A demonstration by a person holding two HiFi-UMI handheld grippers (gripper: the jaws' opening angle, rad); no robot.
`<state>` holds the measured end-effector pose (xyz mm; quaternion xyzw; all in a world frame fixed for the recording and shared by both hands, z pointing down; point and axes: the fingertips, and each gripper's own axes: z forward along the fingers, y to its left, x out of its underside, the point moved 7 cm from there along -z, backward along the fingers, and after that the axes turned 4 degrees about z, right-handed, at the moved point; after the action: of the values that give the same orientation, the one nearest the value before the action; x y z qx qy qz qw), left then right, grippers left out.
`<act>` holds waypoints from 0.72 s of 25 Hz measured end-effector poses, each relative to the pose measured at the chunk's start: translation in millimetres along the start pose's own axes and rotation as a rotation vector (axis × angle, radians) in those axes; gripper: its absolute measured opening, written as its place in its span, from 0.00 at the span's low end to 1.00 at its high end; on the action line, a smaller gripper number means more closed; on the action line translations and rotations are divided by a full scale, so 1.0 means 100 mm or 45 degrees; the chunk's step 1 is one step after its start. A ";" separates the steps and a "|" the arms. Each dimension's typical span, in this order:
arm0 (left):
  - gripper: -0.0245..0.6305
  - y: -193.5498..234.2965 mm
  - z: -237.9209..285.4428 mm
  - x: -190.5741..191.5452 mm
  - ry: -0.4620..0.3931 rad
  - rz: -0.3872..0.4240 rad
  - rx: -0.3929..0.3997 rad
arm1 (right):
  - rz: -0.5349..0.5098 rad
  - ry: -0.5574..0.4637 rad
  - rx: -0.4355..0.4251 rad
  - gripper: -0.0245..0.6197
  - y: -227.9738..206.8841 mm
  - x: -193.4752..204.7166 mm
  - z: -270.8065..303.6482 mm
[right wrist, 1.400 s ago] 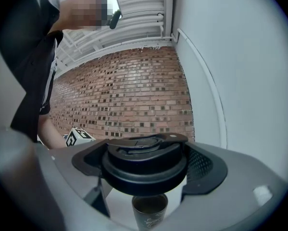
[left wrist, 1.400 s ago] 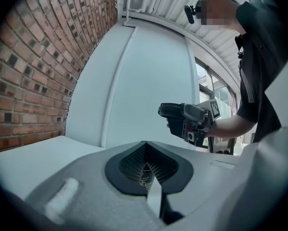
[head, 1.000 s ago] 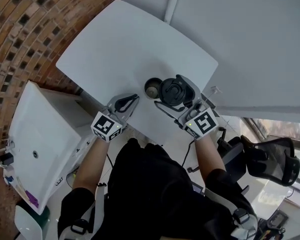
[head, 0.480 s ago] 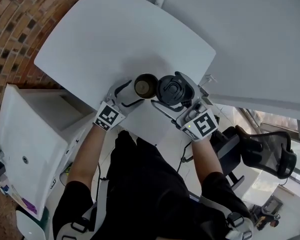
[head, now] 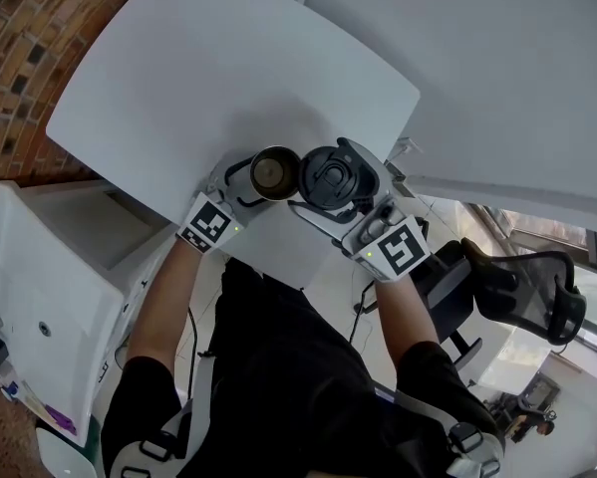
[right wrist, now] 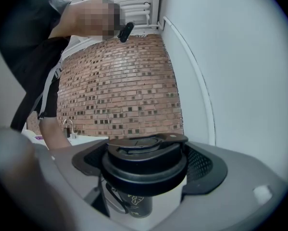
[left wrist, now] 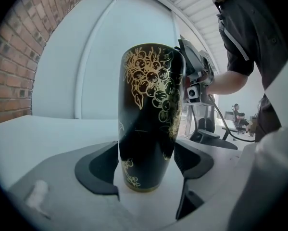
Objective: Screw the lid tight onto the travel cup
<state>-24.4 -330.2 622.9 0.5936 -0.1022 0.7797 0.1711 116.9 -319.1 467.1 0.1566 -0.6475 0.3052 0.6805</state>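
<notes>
Travel cup [right wrist: 129, 207] lay mostly hidden behind the lid [right wrist: 144, 173] clamped in the right gripper [right wrist: 146, 163], only a printed strip showing, right gripper itself was half hidden beyond the travel cup in the left gripper view, distant figure [left wrist: 237, 112] past it too small to make out

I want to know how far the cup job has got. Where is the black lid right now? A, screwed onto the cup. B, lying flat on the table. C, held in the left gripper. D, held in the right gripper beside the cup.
D: the right gripper has its fingers closed on the lid, which sits beside the travel cup; the cup's mouth is uncovered.
</notes>
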 end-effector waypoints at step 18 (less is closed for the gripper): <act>0.61 0.05 0.06 -0.02 0.007 0.019 0.136 | -0.069 -0.009 -0.130 0.78 0.21 0.09 0.45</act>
<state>-20.4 -337.2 622.7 0.5990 -0.0644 0.7869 0.1335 68.2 -328.5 476.6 0.1402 -0.6602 0.2526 0.6933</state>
